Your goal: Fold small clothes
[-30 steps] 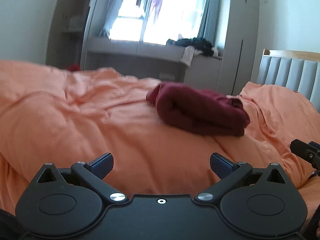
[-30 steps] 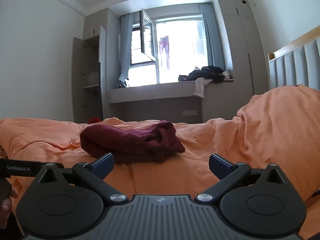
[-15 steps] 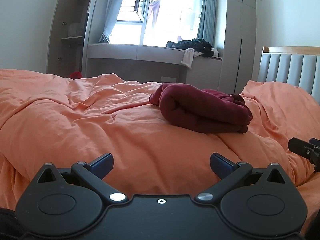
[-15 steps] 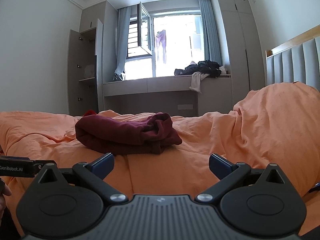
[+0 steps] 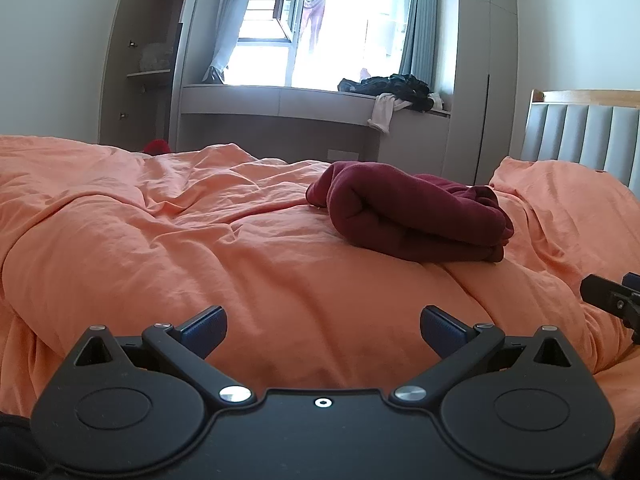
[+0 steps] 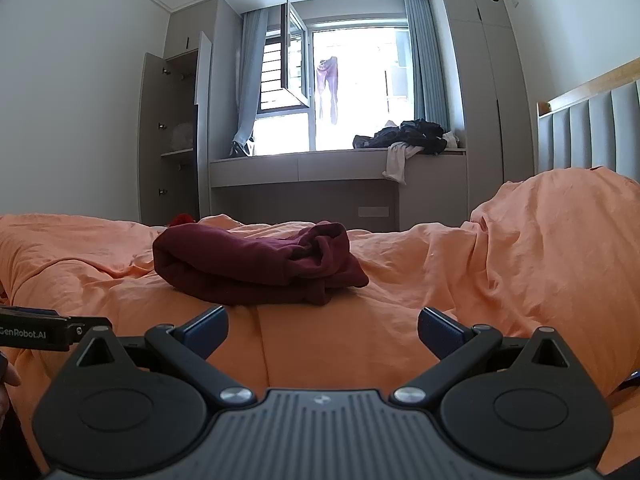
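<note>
Maroon garment (image 5: 412,216) sits bundled on the orange duvet (image 5: 200,240), well short of the headboard (image 5: 580,136); looks folded, I reckon; left gripper (image 5: 323,330) & right gripper (image 6: 323,330) both spread wide, empty, clear of it.

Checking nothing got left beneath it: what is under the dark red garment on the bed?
The dark red garment lies folded directly on the orange duvet. Anything beneath or inside its folds is covered.
</note>
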A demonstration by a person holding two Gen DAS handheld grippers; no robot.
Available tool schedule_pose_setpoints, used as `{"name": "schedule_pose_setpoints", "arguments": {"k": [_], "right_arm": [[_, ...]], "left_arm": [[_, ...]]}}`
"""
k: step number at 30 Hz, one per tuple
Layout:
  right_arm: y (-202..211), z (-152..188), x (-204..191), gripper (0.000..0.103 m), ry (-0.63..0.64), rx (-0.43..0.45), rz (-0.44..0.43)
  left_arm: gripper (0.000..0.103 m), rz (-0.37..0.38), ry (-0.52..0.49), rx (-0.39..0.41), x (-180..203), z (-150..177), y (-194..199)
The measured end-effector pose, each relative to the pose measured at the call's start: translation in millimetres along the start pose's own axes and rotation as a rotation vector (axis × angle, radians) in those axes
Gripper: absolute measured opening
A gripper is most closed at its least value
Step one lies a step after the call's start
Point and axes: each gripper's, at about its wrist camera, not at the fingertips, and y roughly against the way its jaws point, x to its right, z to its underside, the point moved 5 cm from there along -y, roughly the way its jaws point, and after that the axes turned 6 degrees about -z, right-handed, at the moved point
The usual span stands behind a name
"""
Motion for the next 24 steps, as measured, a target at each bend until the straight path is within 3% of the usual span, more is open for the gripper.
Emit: {"name": "schedule_pose_setpoints", "arguments": {"k": [24], "right_arm": [[-0.5, 0.6, 2.6, 0.103, -0.009, -0.002, 0.006]], "left_arm": [[0.103, -0.003, 0.004, -0.010, -1.4, 0.4, -0.4]]}}
